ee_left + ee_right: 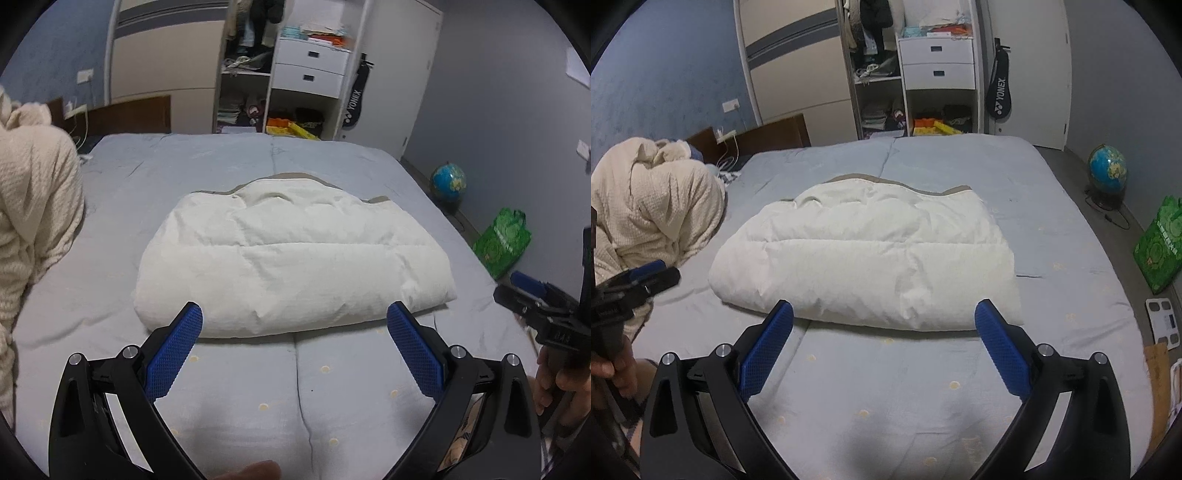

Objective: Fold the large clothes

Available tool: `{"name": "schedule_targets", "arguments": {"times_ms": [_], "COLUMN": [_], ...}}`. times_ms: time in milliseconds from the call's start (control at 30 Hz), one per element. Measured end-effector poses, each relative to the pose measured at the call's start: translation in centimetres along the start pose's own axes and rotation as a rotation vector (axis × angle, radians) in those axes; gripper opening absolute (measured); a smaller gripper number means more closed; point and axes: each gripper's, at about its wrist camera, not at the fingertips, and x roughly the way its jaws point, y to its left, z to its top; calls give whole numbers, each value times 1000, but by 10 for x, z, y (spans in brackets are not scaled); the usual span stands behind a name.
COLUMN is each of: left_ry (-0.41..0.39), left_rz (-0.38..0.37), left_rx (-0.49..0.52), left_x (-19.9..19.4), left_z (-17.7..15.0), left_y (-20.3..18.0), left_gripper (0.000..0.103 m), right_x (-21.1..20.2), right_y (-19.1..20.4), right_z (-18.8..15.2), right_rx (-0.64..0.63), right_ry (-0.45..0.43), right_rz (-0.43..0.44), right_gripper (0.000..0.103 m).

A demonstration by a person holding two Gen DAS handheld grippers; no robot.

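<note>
My left hand-held gripper [294,317] is spread wide, blue pads [173,354] far apart, nothing between them. It hangs over the bed [240,387] just short of the near edge of the folded white jacket [291,258]. My right hand-held gripper [884,315] is the same: wide, empty, just short of the jacket's [868,254] near edge, not touching it. In the left view the right one shows side-on at the right edge; from there I cannot tell its gap.

The jacket lies as a puffy rectangle mid-bed, fold toward me, with a tan edge showing along the far side. Bare sheet [886,387] runs on all sides of it: a wide strip in front under both grippers, more to the right up to the bed edge, and a band behind it toward the wardrobe.

Left of it is a heaped cream robe [653,210], near the jacket's left end but apart from it.

Containers: the open wardrobe [879,85] behind the bed holds hanging clothes up top, folded stacks and orange and yellow boxes on the low shelves, and two shut white drawers [936,62]. A green bag [1160,247] stands on the floor right of the bed, contents hidden. Near it are a globe [1107,171] and a white scale [1165,321].
</note>
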Motion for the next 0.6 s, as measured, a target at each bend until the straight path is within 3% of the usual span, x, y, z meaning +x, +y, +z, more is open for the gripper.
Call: {"name": "schedule_targets", "arguments": {"times_ms": [200,600], "left_ry": [-38,-1], "left_rz": [-15,10], "left_rx": [-22,-43], "left_x": [8,28], "left_z": [-9,-12], "left_y": [-1,6], "left_gripper": [96,96], "right_x": [13,34], "right_y": [11,20], "right_z": [-14,-30], "right_rx": [-38,-119], "right_ry": [-16,12], "right_rz": [-19,-71], "right_gripper": [95,95]}}
